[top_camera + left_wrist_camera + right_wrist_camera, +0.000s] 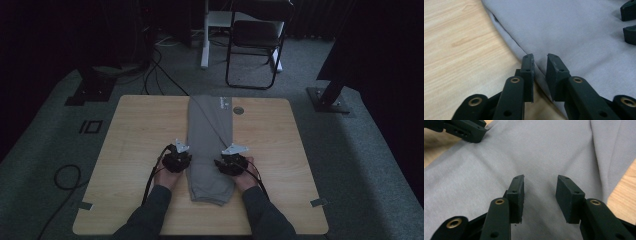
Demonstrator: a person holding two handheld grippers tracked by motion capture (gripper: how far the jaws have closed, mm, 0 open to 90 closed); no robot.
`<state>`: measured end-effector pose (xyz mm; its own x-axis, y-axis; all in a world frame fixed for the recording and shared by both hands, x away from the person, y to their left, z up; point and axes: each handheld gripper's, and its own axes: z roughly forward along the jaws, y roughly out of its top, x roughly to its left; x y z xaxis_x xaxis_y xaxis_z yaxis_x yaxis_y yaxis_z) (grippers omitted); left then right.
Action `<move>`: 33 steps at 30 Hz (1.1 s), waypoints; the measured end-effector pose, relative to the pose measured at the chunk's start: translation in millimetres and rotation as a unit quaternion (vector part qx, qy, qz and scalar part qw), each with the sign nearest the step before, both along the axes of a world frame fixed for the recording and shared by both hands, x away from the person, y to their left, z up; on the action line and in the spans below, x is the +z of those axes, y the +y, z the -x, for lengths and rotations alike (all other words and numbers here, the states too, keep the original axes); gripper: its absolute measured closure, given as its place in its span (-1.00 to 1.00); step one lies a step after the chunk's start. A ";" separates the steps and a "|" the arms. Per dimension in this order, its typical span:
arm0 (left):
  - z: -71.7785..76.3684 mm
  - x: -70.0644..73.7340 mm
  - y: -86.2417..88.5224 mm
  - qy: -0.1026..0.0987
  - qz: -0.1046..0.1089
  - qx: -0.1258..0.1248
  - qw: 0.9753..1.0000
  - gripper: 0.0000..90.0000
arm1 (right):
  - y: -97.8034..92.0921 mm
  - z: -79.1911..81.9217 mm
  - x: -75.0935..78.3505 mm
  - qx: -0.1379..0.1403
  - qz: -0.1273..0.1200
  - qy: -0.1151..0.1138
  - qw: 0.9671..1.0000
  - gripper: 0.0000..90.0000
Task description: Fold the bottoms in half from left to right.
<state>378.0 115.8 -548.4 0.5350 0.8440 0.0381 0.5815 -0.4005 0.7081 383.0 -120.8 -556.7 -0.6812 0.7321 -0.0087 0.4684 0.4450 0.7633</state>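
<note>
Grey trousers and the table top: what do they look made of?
Grey trousers: soft matte knit, probably cotton jersey or fleece; it drapes in gentle folds without shine. Table top: light wood or wood-look laminate, smooth, with visible grain lines; which of the two cannot be told.

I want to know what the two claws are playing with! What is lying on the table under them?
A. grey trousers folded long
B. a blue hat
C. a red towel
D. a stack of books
A: the grey trousers lie lengthwise on the wooden table, with the left gripper open at their edge and the right gripper open above the cloth.
</note>
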 end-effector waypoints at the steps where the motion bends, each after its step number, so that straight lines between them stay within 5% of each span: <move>1: 3.3 0.0 -0.9 0.000 -0.001 0.001 1.000 0.80 | -0.3 2.3 -0.1 0.002 0.000 -0.001 1.000 0.33; 6: 17.2 1.1 -6.9 0.002 -0.012 0.000 1.000 0.93 | -1.4 13.6 0.3 0.005 0.001 0.002 1.000 0.36; 33: 105.5 -3.0 6.5 0.004 0.021 -0.033 0.999 0.94 | -7.3 95.0 4.6 0.057 0.015 0.023 0.998 0.56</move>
